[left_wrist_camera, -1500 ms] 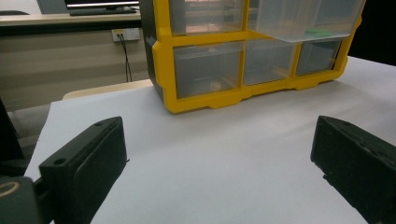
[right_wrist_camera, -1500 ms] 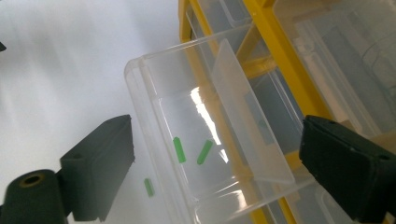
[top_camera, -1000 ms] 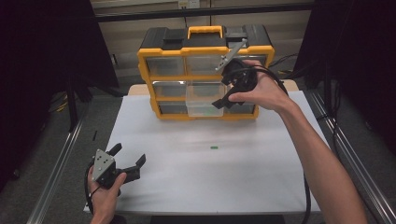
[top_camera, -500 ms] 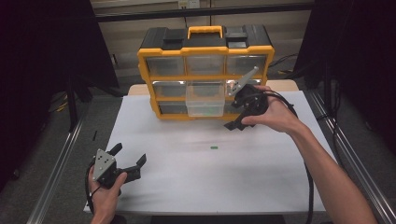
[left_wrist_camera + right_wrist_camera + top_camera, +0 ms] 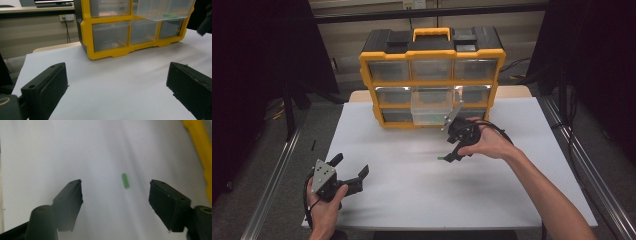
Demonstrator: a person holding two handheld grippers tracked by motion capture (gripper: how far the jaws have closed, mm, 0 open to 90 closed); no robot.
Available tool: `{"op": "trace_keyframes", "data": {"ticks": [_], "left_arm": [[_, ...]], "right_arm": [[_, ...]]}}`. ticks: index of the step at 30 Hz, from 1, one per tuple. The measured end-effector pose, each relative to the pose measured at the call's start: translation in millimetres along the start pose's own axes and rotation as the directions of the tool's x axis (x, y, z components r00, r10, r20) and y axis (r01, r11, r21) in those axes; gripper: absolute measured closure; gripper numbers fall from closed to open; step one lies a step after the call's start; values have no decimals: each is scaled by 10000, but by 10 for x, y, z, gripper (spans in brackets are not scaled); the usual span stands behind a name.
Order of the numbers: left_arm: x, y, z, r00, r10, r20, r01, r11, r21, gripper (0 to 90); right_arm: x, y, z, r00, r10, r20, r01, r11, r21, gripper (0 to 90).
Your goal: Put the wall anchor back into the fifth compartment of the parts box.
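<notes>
1. The right gripper (image 5: 451,151) hangs over the white table (image 5: 522,200), jaws spread wide and empty, pointing down at a small green piece (image 5: 125,180) that lies flat on the table between them. The piece is tiny and low, so the jaws could close over it and miss, or flick it away across the smooth surface.
2. The yellow organizer (image 5: 432,55) stands at the far side, and 1 clear drawer (image 5: 432,105) in its middle row is pulled out, just beyond the right hand (image 5: 487,144). In my judgement, a raised wrist could knock it or pull it out altogether.
3. The left gripper (image 5: 346,175) rests near the left front edge, jaws wide apart, holding nothing. It is well apart from the green piece, so it adds little risk.
</notes>
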State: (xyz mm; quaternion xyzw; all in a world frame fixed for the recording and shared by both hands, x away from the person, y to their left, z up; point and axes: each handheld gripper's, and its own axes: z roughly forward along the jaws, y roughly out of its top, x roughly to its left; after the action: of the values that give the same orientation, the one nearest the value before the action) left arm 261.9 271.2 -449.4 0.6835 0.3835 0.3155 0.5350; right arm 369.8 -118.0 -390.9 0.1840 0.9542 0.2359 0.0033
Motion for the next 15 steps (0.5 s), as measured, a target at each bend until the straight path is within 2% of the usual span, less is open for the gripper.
{"op": "trace_keyframes", "data": {"ticks": [2,8,9,10,13,14,15], "left_arm": [[3,2,-4,10000,16,-2,-16,10000,10,36],[10,2,-11,10000,65,69,-64,9999,-142,36],[7,5,-15,9999,115,60,-114,9999,-113,36],[-4,5,-12,10000,27,62,-26,9999,-136,36],[-4,5,-10,10000,16,73,-15,9999,-151,36],[2,4,-10,9999,13,154,-10,9999,-162,36],[6,3,-10,9999,10,131,-8,9999,-123,36]], "right_arm": [[-4,25,90,9998,-69,-170,73,9996,284,344],[-90,53,387,9993,-85,-370,115,9966,815,410],[-110,51,422,9990,-227,-386,258,9961,840,416],[-124,51,467,9989,-96,-459,138,9957,920,428],[-168,54,542,9993,-126,-353,159,9954,950,463],[-181,60,555,9989,-6,-465,55,9944,1056,485],[-206,57,574,9988,-115,-470,161,9950,985,501]]}}
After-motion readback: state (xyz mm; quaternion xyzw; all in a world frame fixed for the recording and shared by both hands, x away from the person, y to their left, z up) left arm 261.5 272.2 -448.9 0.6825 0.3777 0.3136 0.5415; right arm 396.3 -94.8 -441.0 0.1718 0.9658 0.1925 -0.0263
